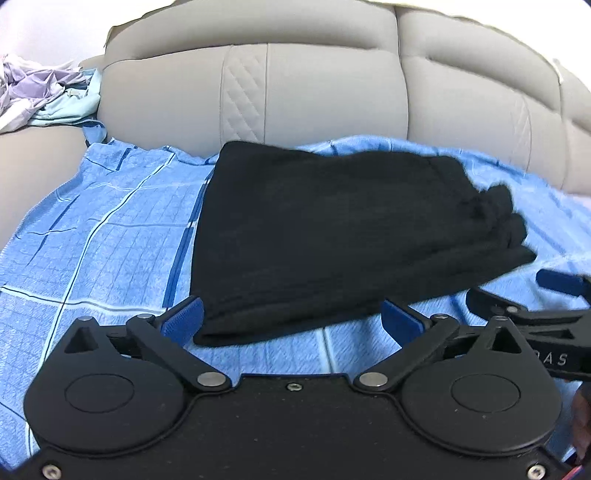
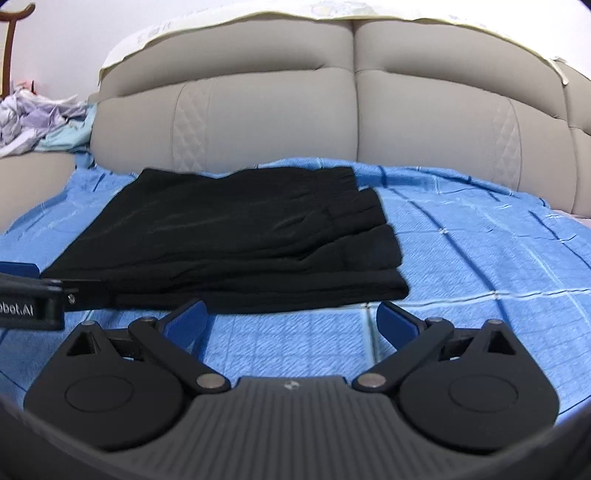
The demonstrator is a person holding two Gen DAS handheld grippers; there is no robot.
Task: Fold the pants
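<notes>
Pants (image 1: 332,236) plain black, no pattern, centre of frame. Sheet (image 1: 110,240) under them light blue with a grid of darker blue squares, crossed by white and dark navy lines. Headboard (image 1: 314,85) beige-grey across the top, with paler diamond-quilted strips. Clothes heap (image 1: 37,88) upper left is lilac, white and pale mint. Left gripper (image 1: 291,317) black with blue pads; right gripper (image 2: 291,317) the same black with blue pads. Wall (image 1: 44,26) upper left white.
</notes>
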